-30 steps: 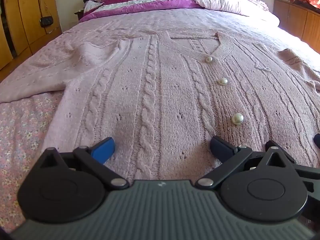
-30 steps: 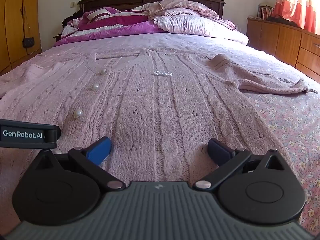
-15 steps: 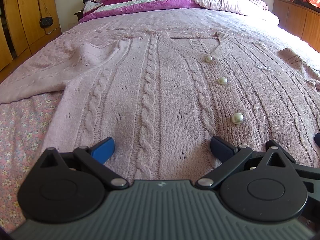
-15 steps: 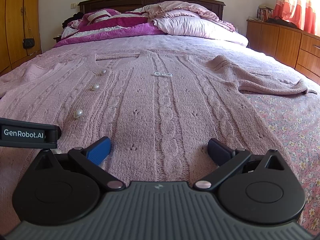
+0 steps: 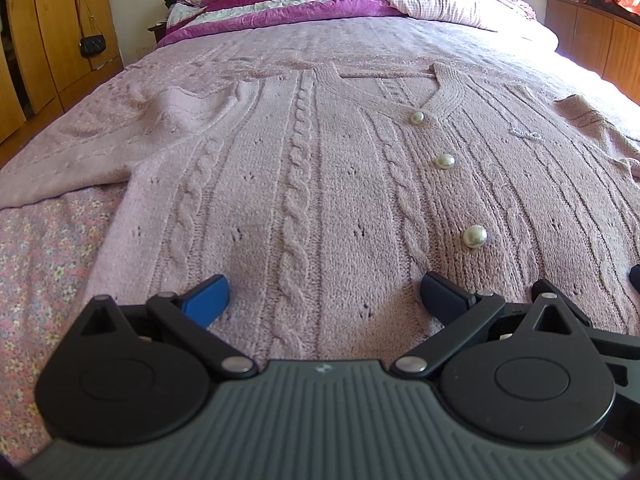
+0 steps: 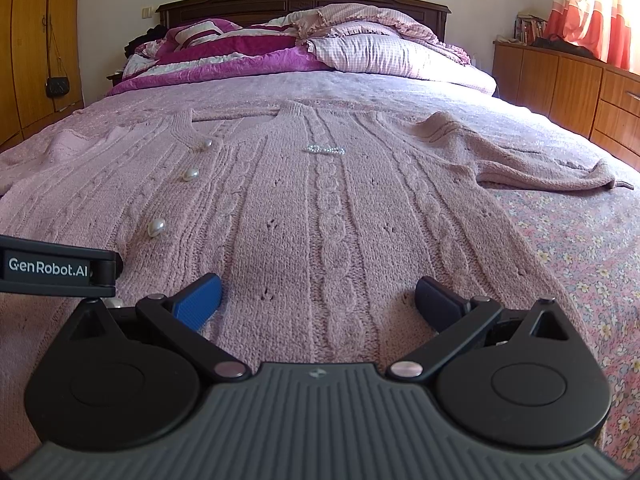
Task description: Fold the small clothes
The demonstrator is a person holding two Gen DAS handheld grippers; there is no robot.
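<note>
— Left wrist view: anything shifted? The pink cable-knit cardigan (image 5: 320, 184) lies flat on the bed (image 5: 44, 248).
— Nothing. Left tool (image 5: 322, 298) and right tool (image 6: 318, 298) stay wide at its hem — folding unstarted.

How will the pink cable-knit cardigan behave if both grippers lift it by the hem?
The pink cable-knit cardigan probably goes floppy: its sleeve already lies rumpled on the bed. The thick knit looks grippy, not slippery, and may stretch. The pearl buttons likely keep the front closed.
</note>
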